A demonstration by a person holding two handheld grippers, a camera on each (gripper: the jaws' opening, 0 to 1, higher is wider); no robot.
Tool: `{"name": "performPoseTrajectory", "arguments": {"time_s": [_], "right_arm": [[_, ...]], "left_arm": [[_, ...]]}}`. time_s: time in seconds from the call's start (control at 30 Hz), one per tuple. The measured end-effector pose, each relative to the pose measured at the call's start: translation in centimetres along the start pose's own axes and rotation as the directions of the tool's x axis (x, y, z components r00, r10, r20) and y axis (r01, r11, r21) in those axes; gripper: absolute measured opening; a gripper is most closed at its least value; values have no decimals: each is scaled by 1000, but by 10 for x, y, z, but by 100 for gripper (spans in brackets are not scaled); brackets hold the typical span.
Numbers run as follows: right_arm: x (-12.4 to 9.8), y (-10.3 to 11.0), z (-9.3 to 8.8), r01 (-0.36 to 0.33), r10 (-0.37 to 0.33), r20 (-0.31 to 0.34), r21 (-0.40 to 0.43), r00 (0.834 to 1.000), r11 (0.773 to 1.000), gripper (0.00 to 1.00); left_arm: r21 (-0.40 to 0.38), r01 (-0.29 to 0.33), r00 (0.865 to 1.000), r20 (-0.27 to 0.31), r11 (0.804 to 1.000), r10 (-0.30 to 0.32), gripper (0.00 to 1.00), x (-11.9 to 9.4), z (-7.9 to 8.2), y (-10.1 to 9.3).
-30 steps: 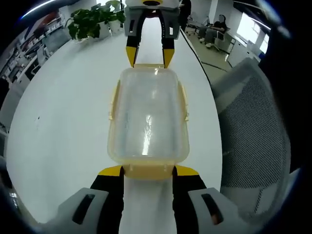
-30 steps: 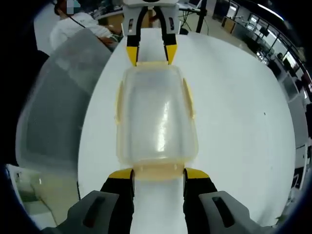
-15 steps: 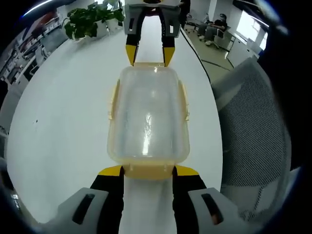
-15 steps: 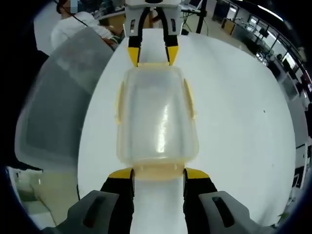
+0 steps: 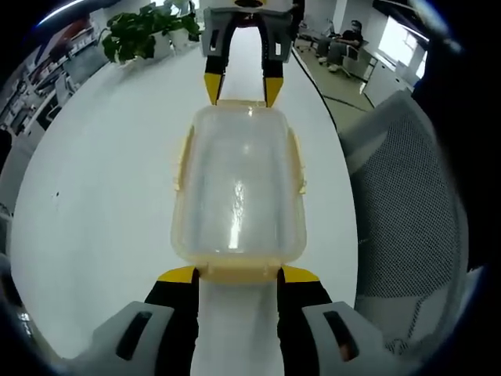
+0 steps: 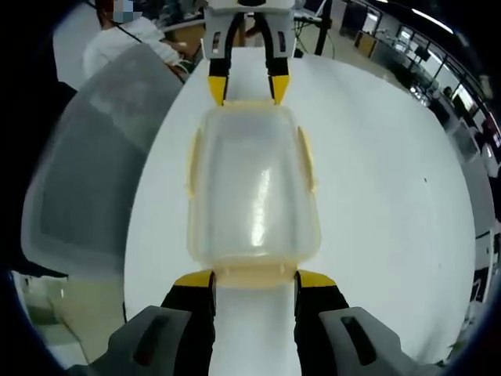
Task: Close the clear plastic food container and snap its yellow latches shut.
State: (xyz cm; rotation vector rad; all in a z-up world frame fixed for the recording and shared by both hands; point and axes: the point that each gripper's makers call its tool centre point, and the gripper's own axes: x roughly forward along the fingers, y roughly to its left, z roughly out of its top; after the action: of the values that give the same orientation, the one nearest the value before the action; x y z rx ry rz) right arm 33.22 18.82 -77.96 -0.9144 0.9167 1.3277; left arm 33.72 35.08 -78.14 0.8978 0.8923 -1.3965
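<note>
Still unchanged | container (image 5: pixel 238 186) lidded | both tongs (image 5: pixel 237 274) (image 6: pixel 254 278) stay at its ends

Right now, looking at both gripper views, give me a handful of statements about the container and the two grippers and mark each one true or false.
1. The lid sits on the clear container. True.
2. The container stands on a dark wooden floor. False: it rests on a white table.
3. The left gripper and the right gripper face each other from opposite short ends of the container. True: each appears at the far end in the other's view.
4. A potted plant stands at the far end of the table in the left gripper view. True.
5. The container is full of red fruit. False: nothing coloured shows through its clear walls.
6. The latches are blue. False: the side latch is yellow.
</note>
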Motion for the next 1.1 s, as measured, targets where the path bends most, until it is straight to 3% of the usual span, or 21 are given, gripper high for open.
{"name": "performPoseTrajectory", "arguments": {"time_s": [0.67, 0.83, 0.93, 1.1], "right_arm": [[6, 2, -4, 6, -5, 10, -47, 1000, 999, 39], [-1, 3, -4, 6, -7, 41, 21, 999, 1000, 41], [-8, -2, -2, 39, -42, 65, 45, 997, 998, 41], [-15, -3, 1, 35, -56, 119, 174, 991, 984, 41]], "left_arm": [[44, -19, 1000, -4, 999, 19, 39, 4, -3, -1], [24, -15, 999, -40, 1000, 16, 37, 4, -12, -3], [3, -13, 999, -30, 1000, 13, 37, 0, -14, -5], [-141, -23, 999, 27, 990, 27, 37, -9, -11, -4]]}}
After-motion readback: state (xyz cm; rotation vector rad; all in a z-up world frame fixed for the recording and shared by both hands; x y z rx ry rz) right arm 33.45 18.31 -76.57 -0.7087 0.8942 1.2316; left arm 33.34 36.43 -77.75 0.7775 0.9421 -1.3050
